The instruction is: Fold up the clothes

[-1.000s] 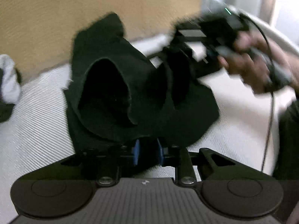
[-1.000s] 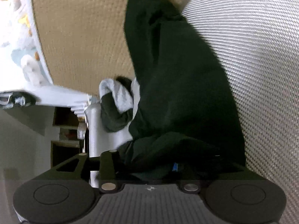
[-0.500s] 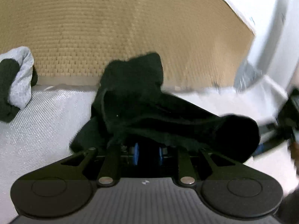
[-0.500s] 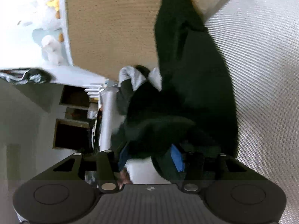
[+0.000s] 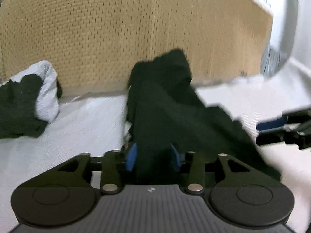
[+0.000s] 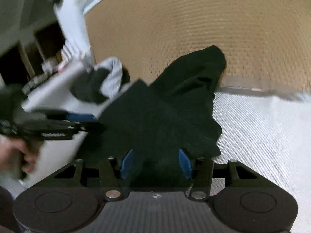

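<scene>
While the crumpled black fabric garment (image 5: pixel 171 112) lay on the white woven surface (image 5: pixel 83 120), left hand-held gripper (image 5: pixel 153 156) jaws opening around it, right hand-held gripper (image 6: pixel 155 161) likewise, pads clear of cloth.

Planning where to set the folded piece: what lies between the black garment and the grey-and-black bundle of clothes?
In the left wrist view, only bare white woven surface separates the black garment from the grey-and-black bundle.
</scene>
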Available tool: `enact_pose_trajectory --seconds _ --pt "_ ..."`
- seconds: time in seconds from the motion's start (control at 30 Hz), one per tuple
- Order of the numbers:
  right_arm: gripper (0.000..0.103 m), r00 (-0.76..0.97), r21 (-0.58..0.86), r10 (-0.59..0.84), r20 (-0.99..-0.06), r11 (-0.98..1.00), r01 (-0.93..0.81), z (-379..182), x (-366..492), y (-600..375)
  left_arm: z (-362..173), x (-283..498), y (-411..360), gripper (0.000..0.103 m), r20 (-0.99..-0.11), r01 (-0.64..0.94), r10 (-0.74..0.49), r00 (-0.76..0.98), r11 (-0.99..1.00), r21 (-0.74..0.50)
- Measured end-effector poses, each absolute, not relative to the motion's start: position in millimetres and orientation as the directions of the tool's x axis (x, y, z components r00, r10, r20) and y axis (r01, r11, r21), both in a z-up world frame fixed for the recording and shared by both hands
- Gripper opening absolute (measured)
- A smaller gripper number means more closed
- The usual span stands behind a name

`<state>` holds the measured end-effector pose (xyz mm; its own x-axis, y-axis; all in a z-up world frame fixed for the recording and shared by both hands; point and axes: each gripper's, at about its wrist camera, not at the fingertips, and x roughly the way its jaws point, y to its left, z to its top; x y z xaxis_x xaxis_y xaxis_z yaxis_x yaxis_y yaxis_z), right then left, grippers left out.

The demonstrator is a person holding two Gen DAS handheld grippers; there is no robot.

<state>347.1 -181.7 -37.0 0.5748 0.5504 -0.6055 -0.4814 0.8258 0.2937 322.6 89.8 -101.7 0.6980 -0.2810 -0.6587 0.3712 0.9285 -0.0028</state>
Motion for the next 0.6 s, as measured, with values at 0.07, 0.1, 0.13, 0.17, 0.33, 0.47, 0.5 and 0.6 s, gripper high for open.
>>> enact_pose_trajectory --seconds 0.07,0.1,0.13,0.17,0.33,0.47,0.5,0.6 --pt "0.056 0.576 0.276 0.535 -0.618 0.833 -0.479 -49 350 -172 -107 319 93 0.060 -0.686 0.385 -0.278 0.673 0.923 0.003" --pt "0.056 0.579 0.261 0.524 -0.625 0.839 -0.477 -54 351 -168 -110 318 95 0.062 -0.699 0.393 -0.278 0.659 0.919 0.005" --pt "0.056 0.584 0.243 0.509 -0.633 0.846 -0.474 -58 352 -164 -113 316 94 0.063 -0.708 0.403 -0.278 0.649 0.915 0.011" --pt "0.056 0.589 0.224 0.493 -0.640 0.853 -0.471 -62 352 -160 -116 315 94 0.064 -0.717 0.412 -0.277 0.640 0.911 0.017" --pt "0.056 0.589 0.175 0.429 -0.685 0.881 -0.439 -83 359 -144 -134 320 96 0.056 -0.752 0.336 -0.251 0.610 0.941 -0.043" --pt "0.056 0.576 0.176 0.415 -0.704 0.888 -0.425 -98 361 -138 -151 317 92 0.038 -0.772 0.326 -0.272 0.575 0.941 -0.088" --pt "0.056 0.577 0.175 0.417 -0.702 0.887 -0.427 -99 361 -138 -153 314 90 0.037 -0.767 0.328 -0.267 0.584 0.941 -0.077" --pt "0.056 0.578 0.167 0.415 -0.703 0.886 -0.433 -100 361 -138 -156 310 88 0.037 -0.764 0.311 -0.246 0.596 0.948 -0.063"
